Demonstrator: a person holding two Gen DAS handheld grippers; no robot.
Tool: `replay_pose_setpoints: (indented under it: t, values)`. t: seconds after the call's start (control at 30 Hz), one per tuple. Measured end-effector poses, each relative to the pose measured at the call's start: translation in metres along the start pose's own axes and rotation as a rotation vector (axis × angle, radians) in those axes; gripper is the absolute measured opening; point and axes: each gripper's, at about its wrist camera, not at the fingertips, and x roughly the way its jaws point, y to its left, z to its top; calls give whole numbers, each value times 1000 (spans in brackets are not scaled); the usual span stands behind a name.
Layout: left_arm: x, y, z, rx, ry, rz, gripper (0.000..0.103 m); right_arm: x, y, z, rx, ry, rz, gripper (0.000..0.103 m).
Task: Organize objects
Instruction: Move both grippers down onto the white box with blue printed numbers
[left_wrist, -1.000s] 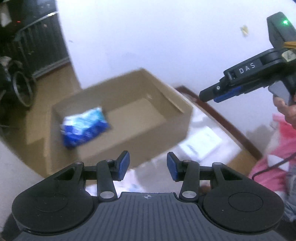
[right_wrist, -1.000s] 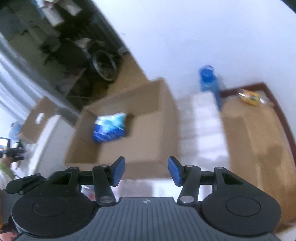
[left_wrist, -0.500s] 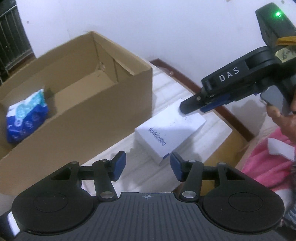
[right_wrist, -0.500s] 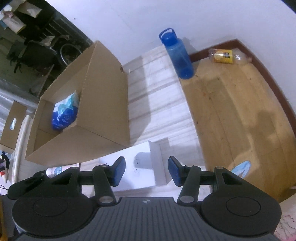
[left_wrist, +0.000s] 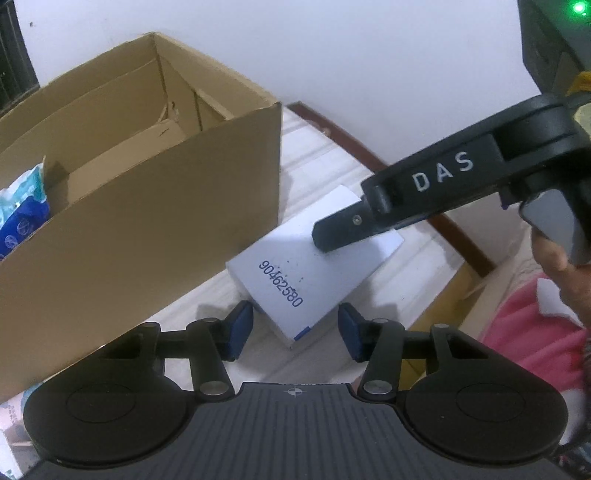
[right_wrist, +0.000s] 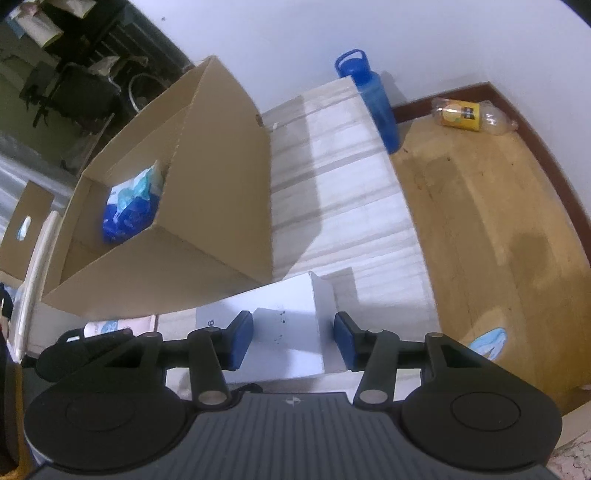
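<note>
A white box (left_wrist: 295, 266) printed with a blue number lies on the white slatted surface (right_wrist: 351, 199), against the open cardboard box (left_wrist: 147, 221). My left gripper (left_wrist: 295, 330) hangs just over its near corner. The jaws are closing, and the pads stand apart from the box. My right gripper (right_wrist: 293, 341) straddles the other end of the white box (right_wrist: 288, 302), open, with a gap at each pad. Its black finger (left_wrist: 332, 232) shows over the box top in the left wrist view. A blue-and-white pack (right_wrist: 129, 206) lies inside the cardboard box (right_wrist: 221, 184).
A blue water bottle (right_wrist: 373, 99) stands at the far end of the slatted surface. A plastic bottle with a yellow label (right_wrist: 469, 116) lies on the wooden floor by the wall. A person's hand (left_wrist: 554, 258) and pink cloth (left_wrist: 524, 332) are at the right.
Both grippers have come down toward the white box, which now sits close between their fingers. The cardboard box has slid to the left in both views.
</note>
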Motion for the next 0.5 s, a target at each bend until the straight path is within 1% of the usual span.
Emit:
replay_pose_setpoints:
  t: [0.17, 0.37, 0.47, 0.5]
  values:
    - [-9, 8, -12, 25, 28, 19, 50, 7, 8, -6, -1, 55, 51, 52]
    - [-24, 31, -33, 19, 60, 52, 51, 19, 37, -19, -51, 92, 90, 52]
    - [-30, 41, -41, 5, 59, 53, 51, 23, 44, -23, -57, 106, 108, 52]
    - [-32, 43, -42, 3, 54, 52, 53, 23, 44, -23, -49, 104, 108, 53]
